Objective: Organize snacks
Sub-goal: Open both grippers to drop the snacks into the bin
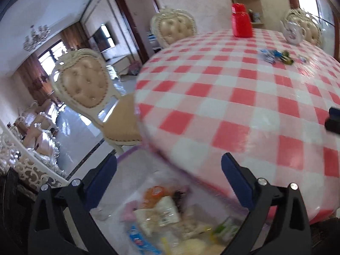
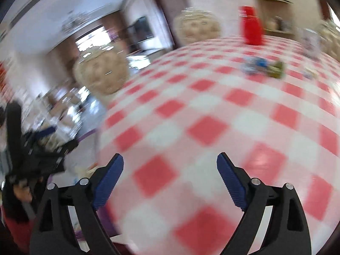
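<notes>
Both tongs stand wide with nothing between the pads. Left tongs (image 1: 169,167) hang off the near-left edge of the bench (image 1: 244,97), over a clear bag (image 1: 148,170) with a purple rim that sits below the bench edge and already holds a blurred heap of packed snacks (image 1: 163,212). Right tongs (image 2: 170,165) point over the checked cloth of the bench itself, with only bare cloth between the pads.

Remaining loose snacks (image 1: 276,56) lie as a small cluster of blue and green wrappers on the far right part of the bench, short of the red container (image 1: 241,20) and the white teapot (image 1: 293,30). From either view the cluster lies ahead and to the right of the tongs, well apart from both.

Judgement on reach: the right tongs are already over the bench and face the cluster, appearing in the right wrist view at (image 2: 263,67), so the right hand seems better placed for the pickup. Left tongs are best kept at the bag. The cluster's long axis runs roughly across the view, left to right. Individual wrappers are too small and blurred to separate, so which piece to take first cannot be told.
</notes>
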The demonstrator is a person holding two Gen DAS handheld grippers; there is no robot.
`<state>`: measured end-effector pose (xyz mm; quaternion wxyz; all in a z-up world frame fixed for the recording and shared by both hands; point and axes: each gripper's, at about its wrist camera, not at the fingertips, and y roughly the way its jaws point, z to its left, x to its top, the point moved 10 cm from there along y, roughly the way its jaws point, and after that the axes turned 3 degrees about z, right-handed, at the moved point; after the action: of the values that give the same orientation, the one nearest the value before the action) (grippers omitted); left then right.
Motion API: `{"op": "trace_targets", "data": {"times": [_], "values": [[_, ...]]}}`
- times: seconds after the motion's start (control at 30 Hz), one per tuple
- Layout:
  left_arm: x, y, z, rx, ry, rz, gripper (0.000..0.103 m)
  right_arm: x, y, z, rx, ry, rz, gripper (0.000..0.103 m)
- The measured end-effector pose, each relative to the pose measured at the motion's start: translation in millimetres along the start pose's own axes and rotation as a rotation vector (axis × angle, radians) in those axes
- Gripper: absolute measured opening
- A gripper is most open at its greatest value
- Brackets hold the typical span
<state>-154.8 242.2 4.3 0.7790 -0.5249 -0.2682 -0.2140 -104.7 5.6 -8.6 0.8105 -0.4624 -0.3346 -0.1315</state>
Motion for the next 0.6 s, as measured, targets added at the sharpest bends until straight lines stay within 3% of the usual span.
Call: {"op": "trace_targets", "data": {"times": [0.13, 0.37, 0.47, 0.6], "values": [[17.0, 7.4, -55.1, -0.028, 0.105, 0.015, 0.099, 6.6, -14.7, -54.7, -0.032, 0.107, -0.039, 0.087], [59.4, 17.9, -158.2, -0.109, 0.267, 0.008, 0.099, 5.9, -31.4, -116.0, -0.082, 0.18, -0.064, 0.087], [90.7, 28.8, -197.1, -0.186, 0.237, 0.008, 0.101, 11.2, -32.3, -145.7, -0.127, 0.204, -0.069, 0.087], [141.7, 57.6, -250.9, -0.356, 0.049, 0.014, 0.101, 23.5, -33.3, -193.7, -0.173, 0.283, -0.068, 0.087]]}}
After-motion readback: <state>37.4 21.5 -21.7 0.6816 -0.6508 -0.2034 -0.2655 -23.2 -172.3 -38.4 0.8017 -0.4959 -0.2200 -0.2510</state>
